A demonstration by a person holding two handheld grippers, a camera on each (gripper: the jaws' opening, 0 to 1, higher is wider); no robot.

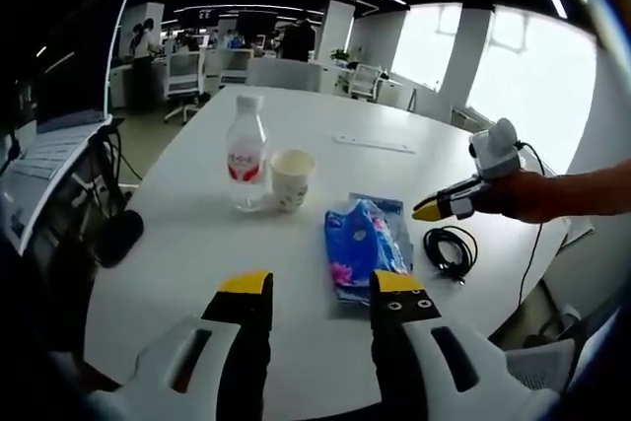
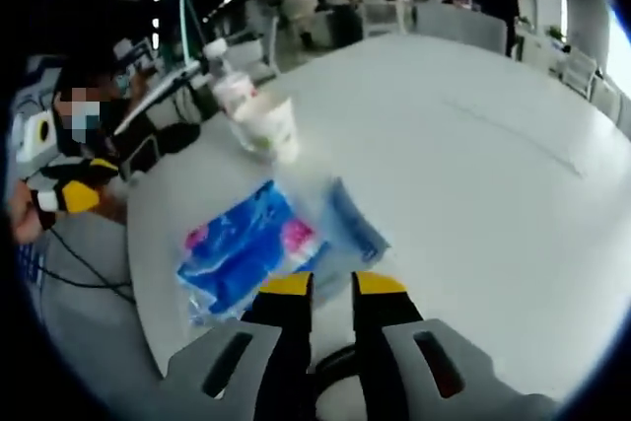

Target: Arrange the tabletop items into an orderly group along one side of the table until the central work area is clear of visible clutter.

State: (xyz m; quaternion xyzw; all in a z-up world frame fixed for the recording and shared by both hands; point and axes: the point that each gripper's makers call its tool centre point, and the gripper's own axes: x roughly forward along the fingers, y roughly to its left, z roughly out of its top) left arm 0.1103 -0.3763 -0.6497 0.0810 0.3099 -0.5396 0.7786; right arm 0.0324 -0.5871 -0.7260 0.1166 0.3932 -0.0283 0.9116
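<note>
Right gripper [image 2: 325, 285] jaws nearly together, empty, just behind the crinkly blue plastic tissue pack [image 2: 246, 248] mid-table. Left gripper [image 1: 325, 295] spread, empty. Open wider, take the pack's near edge (film is slippery), carry toward the clear water bottle [image 1: 245, 153].

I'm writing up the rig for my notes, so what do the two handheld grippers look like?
The left gripper has two black jaws with yellow tips, set in pale grey moulded housings with dark slots; one jaw carries small round marks. The right gripper is built alike: black jaws, yellow tips, grey housings. In the left gripper view it carries a white box, held by a bare forearm with no sleeve showing.
</note>
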